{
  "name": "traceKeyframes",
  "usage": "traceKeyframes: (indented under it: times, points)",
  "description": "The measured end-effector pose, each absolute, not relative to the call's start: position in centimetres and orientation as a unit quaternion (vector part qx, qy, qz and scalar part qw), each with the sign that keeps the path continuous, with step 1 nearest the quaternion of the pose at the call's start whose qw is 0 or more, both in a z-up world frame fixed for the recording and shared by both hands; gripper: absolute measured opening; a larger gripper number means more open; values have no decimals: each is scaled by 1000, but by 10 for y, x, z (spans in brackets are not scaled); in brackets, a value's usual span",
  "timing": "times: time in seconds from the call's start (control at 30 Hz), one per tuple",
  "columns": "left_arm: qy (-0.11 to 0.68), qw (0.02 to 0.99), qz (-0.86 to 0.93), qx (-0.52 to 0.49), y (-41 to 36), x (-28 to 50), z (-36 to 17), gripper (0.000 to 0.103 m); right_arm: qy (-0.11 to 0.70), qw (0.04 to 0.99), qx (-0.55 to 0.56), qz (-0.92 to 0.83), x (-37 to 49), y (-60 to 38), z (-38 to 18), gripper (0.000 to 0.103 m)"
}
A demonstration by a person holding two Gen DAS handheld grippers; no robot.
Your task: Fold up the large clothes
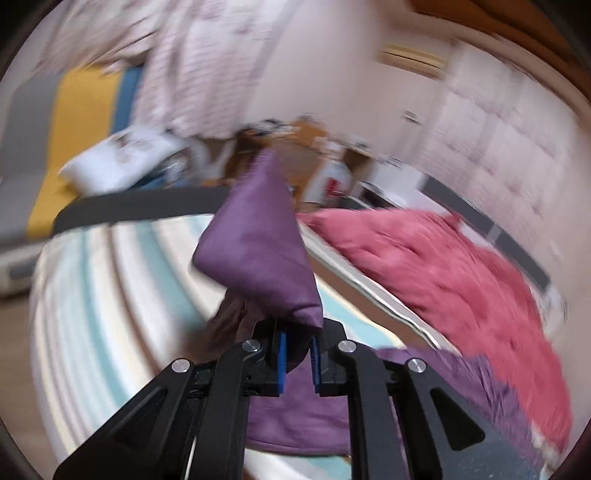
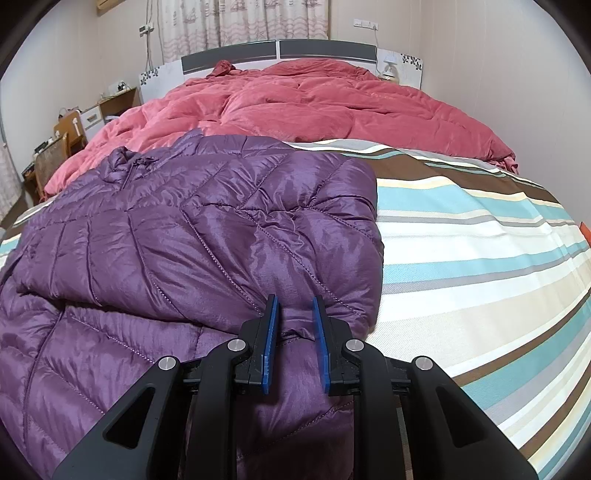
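Note:
A purple quilted down jacket (image 2: 177, 236) lies partly folded on the striped bed sheet (image 2: 480, 258). My right gripper (image 2: 295, 306) is shut on a fold of the jacket's near edge, low on the bed. My left gripper (image 1: 295, 332) is shut on another part of the purple jacket (image 1: 258, 243) and holds it lifted above the sheet (image 1: 110, 280); the cloth stands up in a peak past the fingers. The left wrist view is blurred by motion.
A crumpled pink-red quilt (image 2: 314, 107) covers the far half of the bed, up to the grey headboard (image 2: 280, 51). A bedside table with a lamp (image 2: 389, 68) stands at the right, wooden furniture (image 2: 70, 136) at the left. Curtains (image 2: 243, 26) hang behind.

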State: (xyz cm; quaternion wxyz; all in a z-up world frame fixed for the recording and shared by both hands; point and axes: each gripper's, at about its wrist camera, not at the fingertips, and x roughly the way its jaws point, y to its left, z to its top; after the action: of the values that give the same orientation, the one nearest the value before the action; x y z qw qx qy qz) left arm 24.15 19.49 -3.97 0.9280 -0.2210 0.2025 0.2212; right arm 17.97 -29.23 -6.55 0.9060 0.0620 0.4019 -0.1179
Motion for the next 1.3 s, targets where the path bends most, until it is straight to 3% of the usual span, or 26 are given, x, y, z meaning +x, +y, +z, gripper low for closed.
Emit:
traceKeyframes:
  times: [0.67, 1.3]
  points:
    - [223, 975, -19, -11, -75, 273, -8, 9, 399, 907, 76, -111, 179, -295, -66, 19]
    - [336, 923, -172, 80, -181, 263, -58, 9, 398, 907, 80, -110, 177, -296, -66, 19]
